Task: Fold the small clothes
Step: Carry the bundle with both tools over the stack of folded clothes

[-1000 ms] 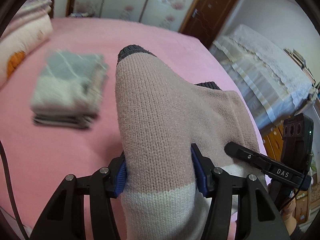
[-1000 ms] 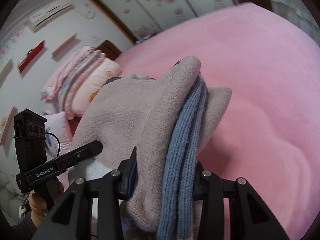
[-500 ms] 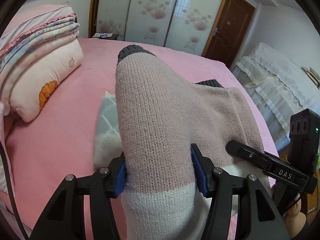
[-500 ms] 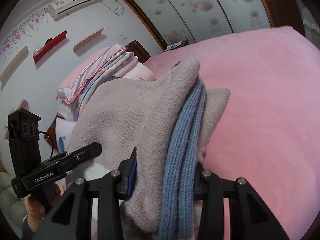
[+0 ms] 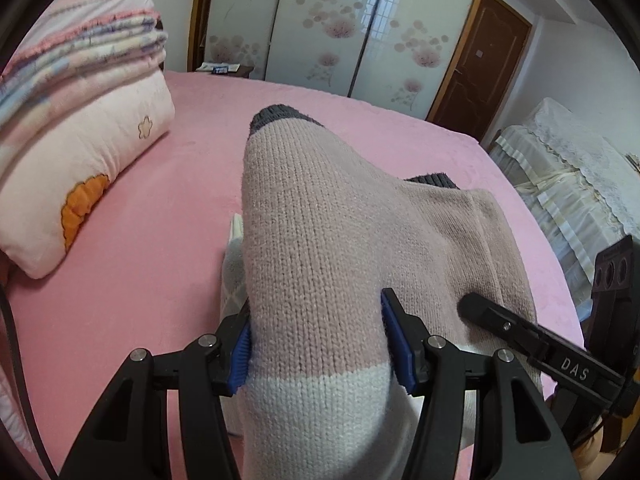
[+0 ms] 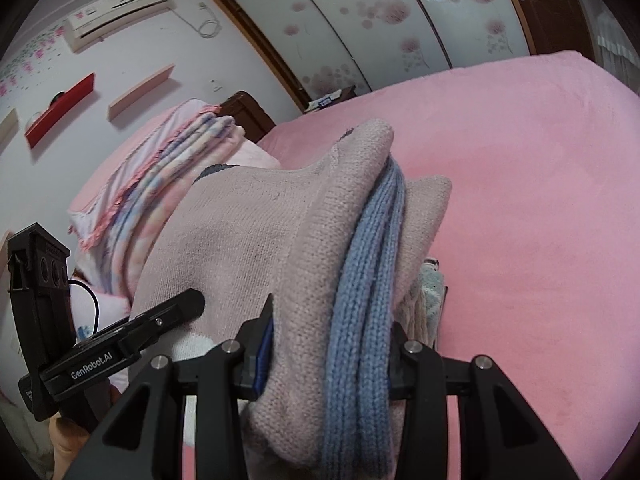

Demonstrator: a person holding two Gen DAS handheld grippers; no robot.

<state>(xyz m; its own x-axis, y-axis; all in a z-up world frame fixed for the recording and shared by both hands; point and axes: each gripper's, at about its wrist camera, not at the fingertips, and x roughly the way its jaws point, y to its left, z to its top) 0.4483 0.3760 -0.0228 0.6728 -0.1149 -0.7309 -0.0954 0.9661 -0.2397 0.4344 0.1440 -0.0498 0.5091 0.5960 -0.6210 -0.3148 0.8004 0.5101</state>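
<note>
Knit sweater (image 5: pixel 320 248), folded into a bundle, hangs above the bed (image 5: pixel 160 208) clamped between left gripper (image 5: pixel 320 344) and right gripper (image 6: pixel 328 360), over a stack (image 5: pixel 234 276); only setting down seems left.

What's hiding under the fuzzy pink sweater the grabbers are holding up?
Under the pink sweater a folded grey-and-white checked cloth peeks out, lying on the pink bed. Only its edge shows; the sweater covers the rest, so what it is cannot be told.
</note>
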